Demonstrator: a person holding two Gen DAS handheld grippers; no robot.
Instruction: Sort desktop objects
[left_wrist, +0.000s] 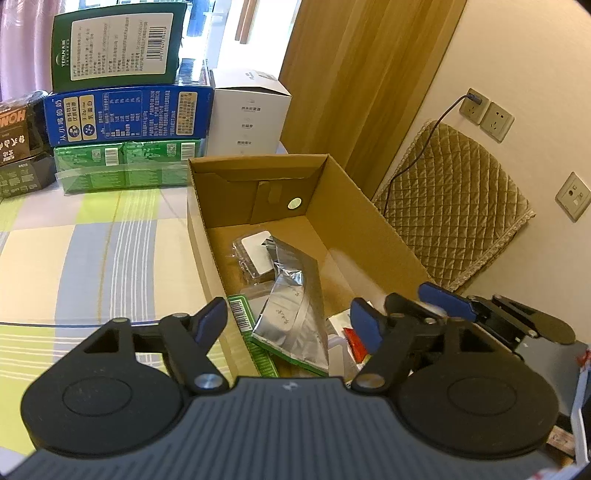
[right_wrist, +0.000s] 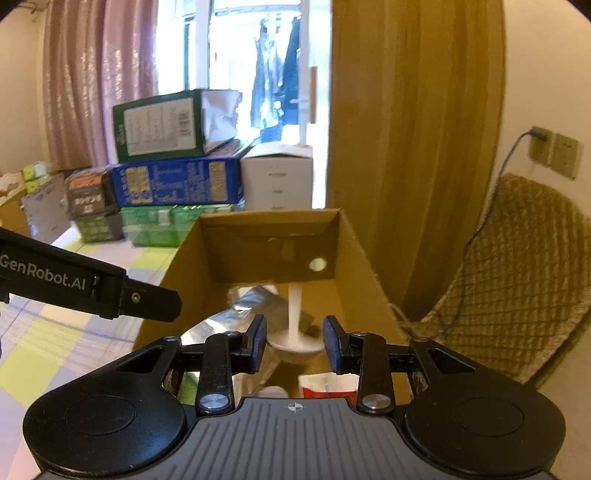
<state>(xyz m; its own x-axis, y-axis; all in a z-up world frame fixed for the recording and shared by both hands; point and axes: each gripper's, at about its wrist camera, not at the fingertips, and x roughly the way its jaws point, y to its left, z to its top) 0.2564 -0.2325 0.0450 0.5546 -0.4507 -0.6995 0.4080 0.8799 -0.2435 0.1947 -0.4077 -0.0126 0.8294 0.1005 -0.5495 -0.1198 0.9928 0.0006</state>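
An open cardboard box (left_wrist: 354, 206) stands on the checked tablecloth. Inside lie a silver foil bag (left_wrist: 295, 295), a green packet (left_wrist: 240, 317), a plastic-wrapped white item (left_wrist: 255, 254) and a red-and-white packet (right_wrist: 325, 386). My left gripper (left_wrist: 288, 325) hangs open over the box's near end, holding nothing. My right gripper (right_wrist: 295, 343) is open above the box. A white spoon (right_wrist: 293, 332) shows between its fingers, bowl near, handle pointing away. The spoon is smeared while the fingers are sharp. In the left wrist view the right gripper (left_wrist: 447, 302) sits over the box's right wall.
Stacked cartons stand behind the box: a dark green one (left_wrist: 114, 44), a blue one (left_wrist: 125, 114), green packs (left_wrist: 125, 166) and a white box (left_wrist: 247, 110). A quilted chair back (left_wrist: 450, 206), wall sockets (left_wrist: 484, 110) and a brown curtain (left_wrist: 354, 74) are to the right.
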